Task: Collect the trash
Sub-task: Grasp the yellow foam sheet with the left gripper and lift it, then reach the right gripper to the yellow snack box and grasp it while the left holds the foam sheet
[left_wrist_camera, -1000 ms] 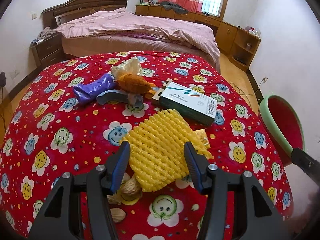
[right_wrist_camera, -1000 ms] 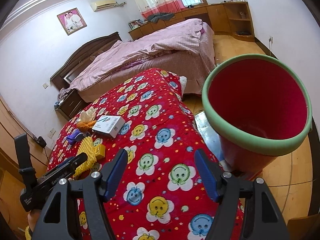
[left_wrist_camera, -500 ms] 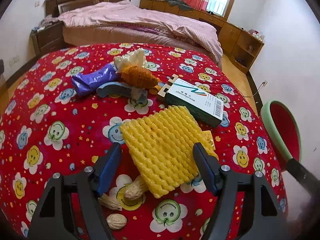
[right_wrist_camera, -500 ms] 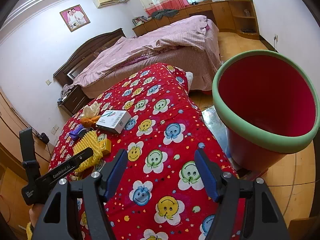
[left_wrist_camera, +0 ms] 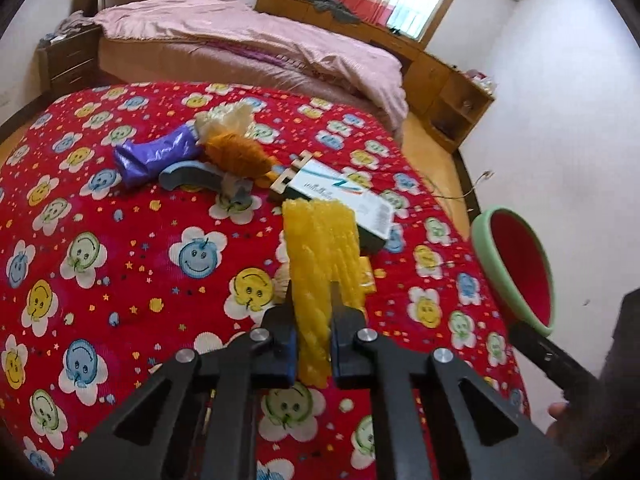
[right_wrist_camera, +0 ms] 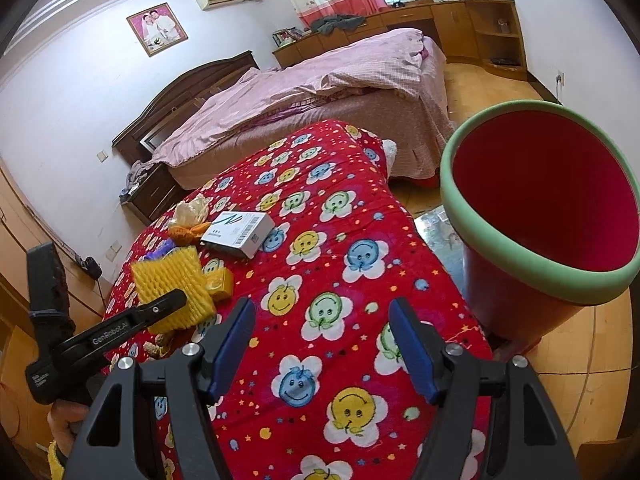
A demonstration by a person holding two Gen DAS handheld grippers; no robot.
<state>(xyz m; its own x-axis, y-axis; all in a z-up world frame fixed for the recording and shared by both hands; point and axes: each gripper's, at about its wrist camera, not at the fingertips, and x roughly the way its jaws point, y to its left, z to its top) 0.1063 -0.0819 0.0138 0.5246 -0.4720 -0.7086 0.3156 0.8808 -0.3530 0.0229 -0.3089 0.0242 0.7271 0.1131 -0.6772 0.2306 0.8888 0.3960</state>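
The collecting has barely begun. The left gripper (left_wrist_camera: pixel 312 320) is clamped on the near end of the yellow foam net (left_wrist_camera: pixel 320 256), whose sheet is pinched into a narrow ridge between the pads, with its far end reaching toward the white and green carton (left_wrist_camera: pixel 340 196). Everything else still lies on the red smiley-face cloth (left_wrist_camera: pixel 120 240): the carton, the purple wrapper (left_wrist_camera: pixel 156 156), the orange foam net (left_wrist_camera: pixel 236 152), a pale crumpled bag (left_wrist_camera: pixel 224 120) behind it, a grey curved piece (left_wrist_camera: pixel 188 174) and a small yellow packet (right_wrist_camera: pixel 219 283) just beside the held net. The red bin with the green rim (right_wrist_camera: pixel 536 216) stands off the right edge of the cloth, and what shows of its inside looks empty, so I judge that nothing has gone in yet. The right gripper (right_wrist_camera: pixel 322 348) hangs over the cloth with its fingers well apart and nothing between them.

A second ago the left fingers stood wide on either side of the net, which lay flat and spread out; since then they have closed onto it and bunched it up. The right gripper has kept its opening, and the other litter has not moved
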